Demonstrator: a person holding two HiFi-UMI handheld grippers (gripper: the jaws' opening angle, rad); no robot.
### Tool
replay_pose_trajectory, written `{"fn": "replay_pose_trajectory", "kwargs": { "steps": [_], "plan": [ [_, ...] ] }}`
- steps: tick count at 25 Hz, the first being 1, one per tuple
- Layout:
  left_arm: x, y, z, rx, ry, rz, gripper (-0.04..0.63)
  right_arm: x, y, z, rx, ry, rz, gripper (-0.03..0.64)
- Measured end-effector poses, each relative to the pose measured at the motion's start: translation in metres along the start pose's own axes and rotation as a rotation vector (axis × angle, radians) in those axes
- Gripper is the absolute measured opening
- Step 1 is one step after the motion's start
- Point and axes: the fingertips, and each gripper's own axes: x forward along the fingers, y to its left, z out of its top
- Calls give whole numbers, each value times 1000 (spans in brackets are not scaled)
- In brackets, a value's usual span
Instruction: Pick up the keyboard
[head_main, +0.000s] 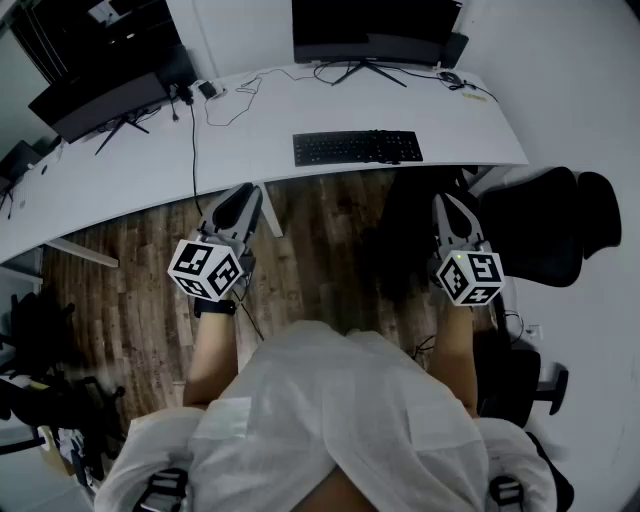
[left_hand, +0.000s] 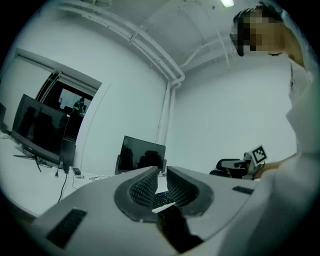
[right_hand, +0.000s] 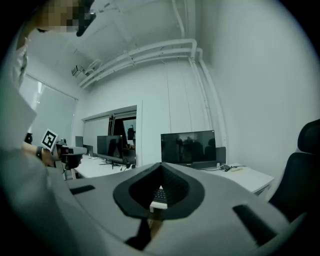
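1. keyboard (head_main: 357, 147): black, lying flat on the white counter (head_main: 120, 180), close to its front edge and toward its right end, in front of the middle monitor (head_main: 375, 30). Untouched; both claws are well apart from it. It shows through the jaws in both gripper views.
2. left claw (head_main: 243, 192): held level over the wood floor (head_main: 130, 300), short of the counter's front edge. Jaws drawn together save a thin slit at the tips, nothing between them.
3. right claw (head_main: 447, 200): level, likewise short of the front edge, just right of the keyboard's right end. Jaws fully closed, empty.
4. second monitor (head_main: 105, 95): dark, toward the counter's left end, at the back.
5. cables (head_main: 235, 105): loose along the back edge, between the monitors.
6. office chair (head_main: 545, 225): black, off the counter's right end.
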Motion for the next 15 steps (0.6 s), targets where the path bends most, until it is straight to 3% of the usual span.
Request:
{"fn": "replay_pose_trajectory", "kwargs": {
  "steps": [15],
  "plan": [
    [3,15,-1,1,7,-10,52,13,6,-1,3,1,-12,0]
  ]
}}
